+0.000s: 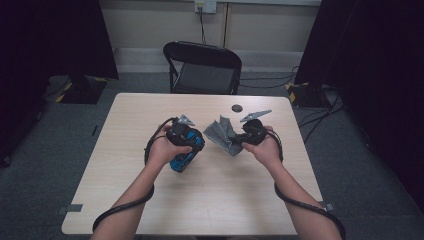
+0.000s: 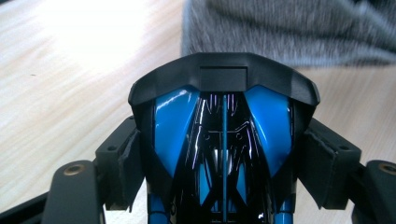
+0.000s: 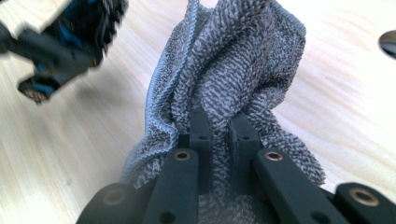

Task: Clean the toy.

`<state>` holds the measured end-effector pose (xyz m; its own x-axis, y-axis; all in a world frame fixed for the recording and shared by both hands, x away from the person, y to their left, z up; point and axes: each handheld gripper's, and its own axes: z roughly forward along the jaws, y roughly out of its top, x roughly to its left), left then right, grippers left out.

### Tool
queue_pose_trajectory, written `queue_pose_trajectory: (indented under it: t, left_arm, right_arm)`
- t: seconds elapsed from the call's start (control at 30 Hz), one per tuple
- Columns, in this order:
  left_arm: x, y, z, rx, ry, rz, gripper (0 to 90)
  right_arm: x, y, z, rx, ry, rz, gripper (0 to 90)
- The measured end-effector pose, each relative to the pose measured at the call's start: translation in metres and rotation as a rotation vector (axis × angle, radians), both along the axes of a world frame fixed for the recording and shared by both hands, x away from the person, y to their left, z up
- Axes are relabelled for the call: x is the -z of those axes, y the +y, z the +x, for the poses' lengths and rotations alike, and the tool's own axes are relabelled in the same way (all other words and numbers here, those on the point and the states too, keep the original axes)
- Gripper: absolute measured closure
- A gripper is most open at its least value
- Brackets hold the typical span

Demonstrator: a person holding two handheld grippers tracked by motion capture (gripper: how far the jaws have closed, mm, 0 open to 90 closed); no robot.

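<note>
Nearest, two forearms in from six o'clock, cables looping off each wrist over the table (image 1: pixel 210 200).

Left gripper (image 1: pixel 186 145) clamped on a car (image 1: pixel 186 152), blue and black, held clear above the tabletop just left of centre. Long axis of car running roughly from one o'clock down to seven in the high view, lower end hanging out below the hand toward seven, tilted rather than flat. In the left gripper view, car (image 2: pixel 224 140) sitting squarely between the jaws, pads pressed against both flanks, its black end at twelve, pointing away along the jaws toward a grey fold at the top edge. Which end is nose, which is tail: cannot tell.

Right gripper (image 1: pixel 239 141) pinched tight on a cloth (image 1: pixel 222 134), grey, knitted look. In the right gripper view, jaws nearly together with a bunched fold of cloth (image 3: pixel 229 70) caught between them, rest of it rising toward twelve in a rumpled column, pale stitched hem down the eleven o'clock side. In the high view, cloth standing off the gripper's tip toward nine and eleven, peak up, lower corner near the table.

Car and cloth just beside each other, cloth at three o'clock from car; touching or not, hard to say.

Farther out, a small dark disc (image 1: pixel 236 107) on the wood at twelve. Beyond the table edge, a black chair (image 1: pixel 205 67).
</note>
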<state>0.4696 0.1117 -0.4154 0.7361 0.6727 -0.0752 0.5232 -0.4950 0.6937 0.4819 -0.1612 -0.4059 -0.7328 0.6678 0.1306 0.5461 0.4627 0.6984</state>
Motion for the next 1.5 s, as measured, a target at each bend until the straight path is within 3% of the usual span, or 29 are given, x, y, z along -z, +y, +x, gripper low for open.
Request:
queue_pose_trajectory:
  t: [0.27, 0.4, 0.9, 1.5]
  left_arm:
    - [0.005, -0.008, -0.002, 0.033, 0.006, -0.007, 25.5]
    - [0.006, -0.011, -0.003, 0.036, 0.006, -0.024, 25.5]
    - [0.000, -0.017, 0.000, 0.039, -0.004, -0.014, 25.5]
    - [-0.005, -0.021, 0.006, 0.027, 0.002, -0.021, 25.5]
  right_arm:
    - [-0.010, 0.002, 0.001, -0.011, -0.004, 0.040, 82.9]
    - [-0.006, 0.009, -0.001, -0.032, 0.002, 0.039, 82.9]
    - [0.012, 0.031, -0.012, -0.107, 0.032, 0.031, 82.9]
    - [0.026, 0.041, -0.017, -0.118, 0.045, 0.050, 83.0]
